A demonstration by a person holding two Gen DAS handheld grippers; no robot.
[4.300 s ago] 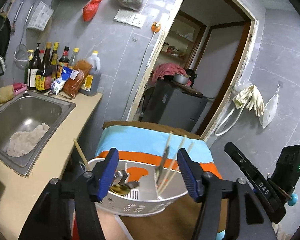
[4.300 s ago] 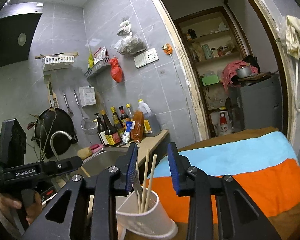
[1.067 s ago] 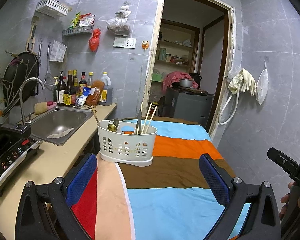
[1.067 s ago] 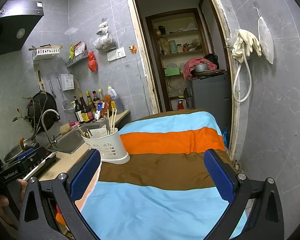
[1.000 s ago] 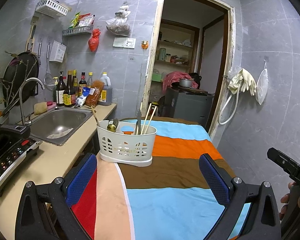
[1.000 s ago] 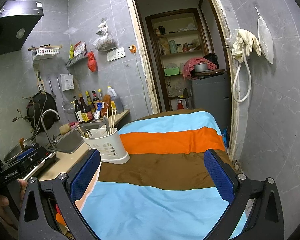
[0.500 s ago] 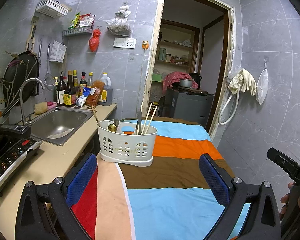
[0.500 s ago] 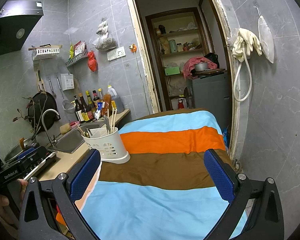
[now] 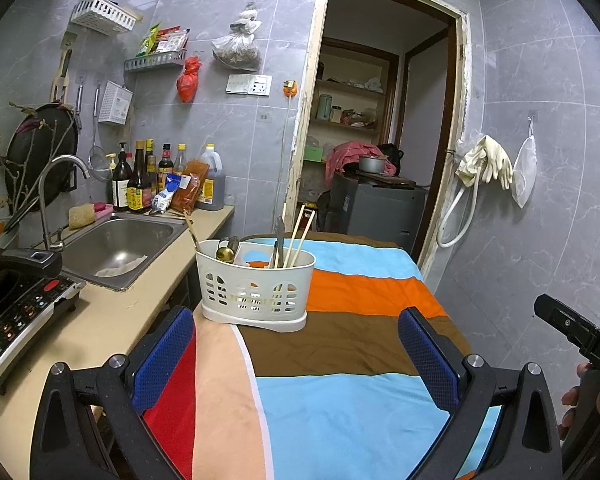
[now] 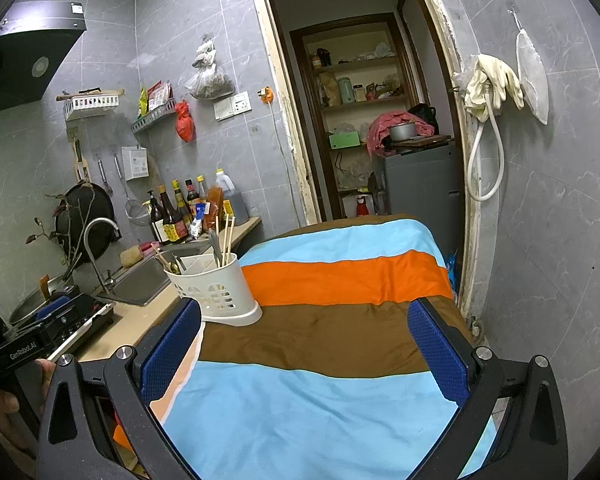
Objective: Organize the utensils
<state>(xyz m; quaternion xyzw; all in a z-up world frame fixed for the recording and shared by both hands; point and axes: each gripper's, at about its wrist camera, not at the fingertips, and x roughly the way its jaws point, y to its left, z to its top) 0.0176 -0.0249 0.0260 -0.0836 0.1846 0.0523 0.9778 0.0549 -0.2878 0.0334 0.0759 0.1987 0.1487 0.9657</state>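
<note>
Left gripper at bottom of the left wrist frame, blue-padded fingers spread wide, nothing between them but cloth. Right gripper at bottom of the right wrist frame, blue pads likewise far apart and empty. Both hover over a striped cloth with light blue, brown, orange, red and peach bands. At the lower right edge of the left wrist frame, a hand grips the other black handle.

Mid-frame, a white slotted utensil caddy stands upright on the cloth at its left edge, beyond the left finger tip in both views, not touching either gripper. In its right compartment: two wooden chopsticks leaning right, plus a metal utensil handle, probably a spoon or fork, hard to tell. In its left compartment: a gold spoon and one more chopstick leaning left.

Left of the caddy, a beige counter with an induction cooker at centre left, then a steel sink with faucet. Behind the sink, sauce bottles against the grey tile wall. Top centre right, an open doorway; rubber gloves hang right of it.
</note>
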